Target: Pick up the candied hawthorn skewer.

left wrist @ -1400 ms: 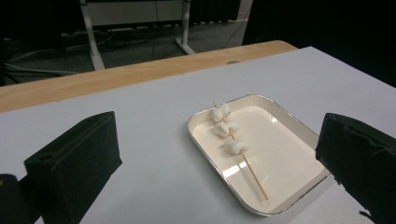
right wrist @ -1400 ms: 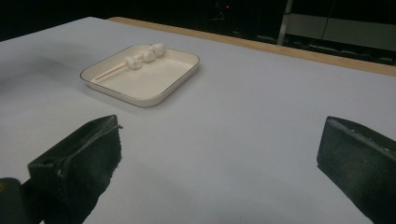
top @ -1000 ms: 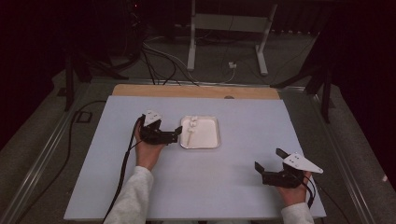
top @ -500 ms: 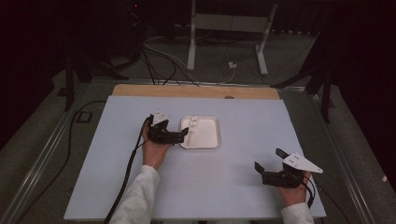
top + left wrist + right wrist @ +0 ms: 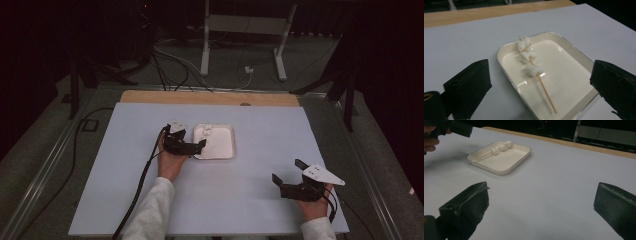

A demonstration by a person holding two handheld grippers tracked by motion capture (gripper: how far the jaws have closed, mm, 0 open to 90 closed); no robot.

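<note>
Left hand-held gripper (image 5: 200,146): released, jaws spread wide, nothing between them; it sits at the near left edge of the tray, jaw tips over the rim.
Tray (image 5: 506,48): cream, shallow, square with rounded corners; directly ahead of the left hand-held gripper, flat on the tabletop.
Skewer (image 5: 546,91): thin wooden stick lying inside the tray, running from just ahead of the left jaws away toward the tray's far rim; not touched by either jaw.
Marshmallows (image 5: 534,70): three white pieces threaded on the far half of the skewer, resting on the tray floor, spaced slightly apart.
Right hand-held gripper (image 5: 286,172): released, jaws apart and empty; resting low on the tabletop, well apart from the tray, which lies ahead and to its left.
Tabletop (image 5: 260,125): pale sheet under both hand-held grippers; wooden strip beyond its far edge.
</note>
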